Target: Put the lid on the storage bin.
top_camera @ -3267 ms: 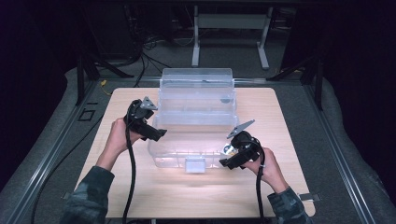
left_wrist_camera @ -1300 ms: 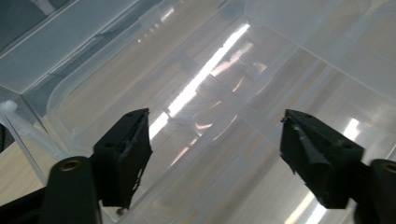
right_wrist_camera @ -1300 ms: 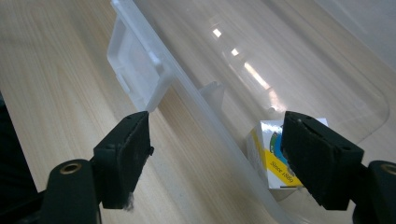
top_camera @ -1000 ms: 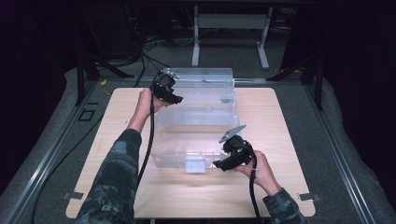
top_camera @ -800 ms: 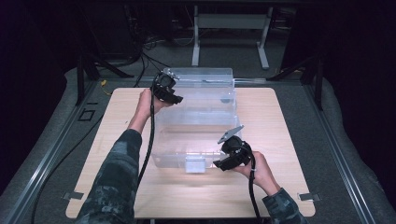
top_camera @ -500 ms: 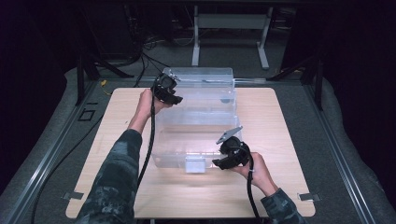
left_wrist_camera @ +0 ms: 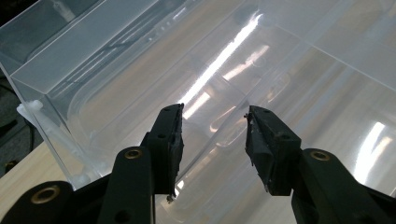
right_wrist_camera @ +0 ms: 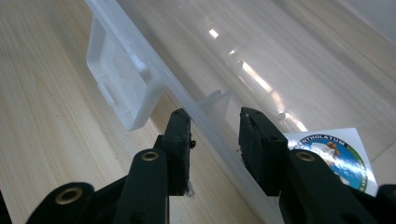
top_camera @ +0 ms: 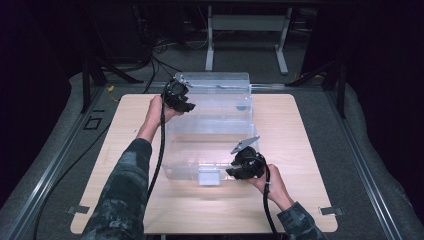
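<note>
Box (top_camera: pixel 210 130), clear plastic, sits mid-desk (top_camera: pixel 310 200), lid (top_camera: pixel 215 92) hinged up at 12 o'clock. Near edge carries a latch tab (top_camera: pixel 209 176) at 6 o'clock.

Right tool (top_camera: pixel 239 172) is at the near rim (right_wrist_camera: pixel 196 109), about 5 o'clock of the box. Jaws have just been closing; they straddle the rim with a small rib (right_wrist_camera: pixel 215 100) between them, but a gap shows on both sides, so not clamped yet. A round sticker (right_wrist_camera: pixel 338 156) shows just past the right jaw.

Left tool (top_camera: pixel 186 106) is at the far-left corner, about 11 o'clock, at the raised lid's edge. Jaws have just been closing here too; a clear panel edge (left_wrist_camera: pixel 212 140) runs between them, pads apart from it.

Looks like the step is gripping box and lid before swinging the lid. To do it well:
- seat the right jaws square on the rim beside the rib, not on the latch tab
- finish the near clamp first so the box can't slide
- grip the lid lightly; thin plastic flexes and slips.
</note>
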`<state>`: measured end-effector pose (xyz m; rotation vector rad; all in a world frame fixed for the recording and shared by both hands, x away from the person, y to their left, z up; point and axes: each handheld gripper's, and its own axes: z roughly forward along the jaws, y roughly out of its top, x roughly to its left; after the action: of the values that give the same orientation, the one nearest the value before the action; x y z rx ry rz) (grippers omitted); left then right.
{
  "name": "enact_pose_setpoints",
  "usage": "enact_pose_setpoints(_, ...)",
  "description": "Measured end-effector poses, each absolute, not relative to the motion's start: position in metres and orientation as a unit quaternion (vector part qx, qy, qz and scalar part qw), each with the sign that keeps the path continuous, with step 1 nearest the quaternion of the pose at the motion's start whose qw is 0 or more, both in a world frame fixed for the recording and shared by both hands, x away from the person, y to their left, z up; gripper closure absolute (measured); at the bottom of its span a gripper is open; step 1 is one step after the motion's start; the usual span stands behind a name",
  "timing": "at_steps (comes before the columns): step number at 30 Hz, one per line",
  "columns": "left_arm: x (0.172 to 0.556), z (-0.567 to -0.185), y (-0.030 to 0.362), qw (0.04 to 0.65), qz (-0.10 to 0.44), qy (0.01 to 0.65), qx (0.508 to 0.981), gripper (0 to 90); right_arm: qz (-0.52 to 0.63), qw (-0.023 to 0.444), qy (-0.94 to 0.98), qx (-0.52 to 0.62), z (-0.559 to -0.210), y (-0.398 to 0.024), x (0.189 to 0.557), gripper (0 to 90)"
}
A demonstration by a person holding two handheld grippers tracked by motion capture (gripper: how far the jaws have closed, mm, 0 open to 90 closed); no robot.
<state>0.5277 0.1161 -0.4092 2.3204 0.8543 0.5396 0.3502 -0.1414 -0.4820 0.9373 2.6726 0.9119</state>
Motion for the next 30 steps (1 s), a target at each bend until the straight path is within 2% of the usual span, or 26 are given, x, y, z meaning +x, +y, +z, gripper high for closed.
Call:
enact_pose_setpoints(16, 0.526, -0.405, 0.114, 0.285, 0.203, 0.303, 0.887, 65.3, 0.318, 0.125, 0.893, 0.292, -0.485, -0.133, 0.343, 64.6)
enact_pose_setpoints(30, 0.522, -0.395, 0.110, 0.270, 0.208, 0.285, 0.896, 75.3, 0.318, 0.132, 0.893, 0.291, -0.486, -0.131, 0.342, 64.0)
